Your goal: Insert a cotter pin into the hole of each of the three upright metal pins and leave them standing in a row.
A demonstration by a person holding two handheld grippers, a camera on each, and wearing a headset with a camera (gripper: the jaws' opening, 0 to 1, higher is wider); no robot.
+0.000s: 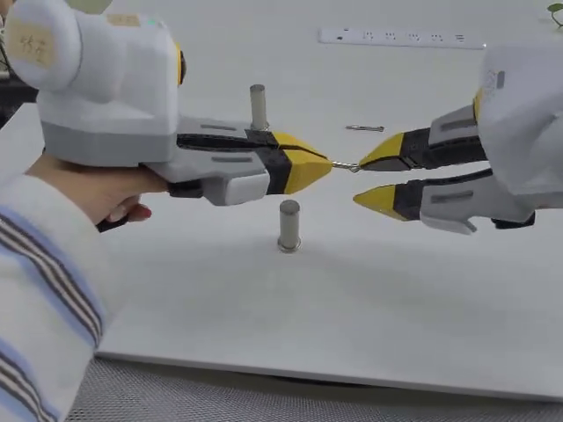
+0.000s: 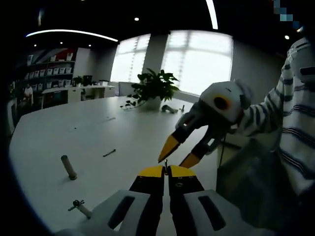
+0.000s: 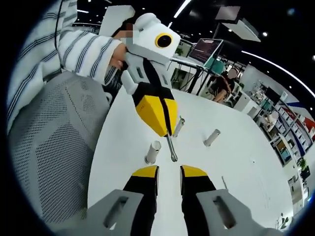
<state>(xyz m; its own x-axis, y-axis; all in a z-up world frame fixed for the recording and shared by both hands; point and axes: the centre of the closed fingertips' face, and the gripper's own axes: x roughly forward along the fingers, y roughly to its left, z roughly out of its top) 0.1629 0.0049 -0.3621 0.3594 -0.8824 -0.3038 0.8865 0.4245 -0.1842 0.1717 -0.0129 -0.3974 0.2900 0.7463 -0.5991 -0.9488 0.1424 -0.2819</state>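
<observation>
My left gripper (image 1: pixel 327 164) is shut on a thin cotter pin (image 1: pixel 346 165) whose looped end pokes out past the yellow tips. My right gripper (image 1: pixel 359 182) faces it from the right, open, its upper tip right at the loop. In the right gripper view the cotter pin (image 3: pixel 171 147) hangs from the left gripper (image 3: pixel 165 133), just ahead of the right gripper (image 3: pixel 170 169). One metal pin (image 1: pixel 288 226) stands upright below the grippers and another metal pin (image 1: pixel 258 107) stands behind the left gripper. A third metal pin (image 2: pixel 81 207) carries a cotter pin through its top.
A spare cotter pin (image 1: pixel 364 128) lies on the white table (image 1: pixel 352 308) behind the grippers. A power strip (image 1: pixel 400 38) runs along the far edge. A hand in a striped sleeve (image 1: pixel 40 290) holds the left gripper at the near left edge.
</observation>
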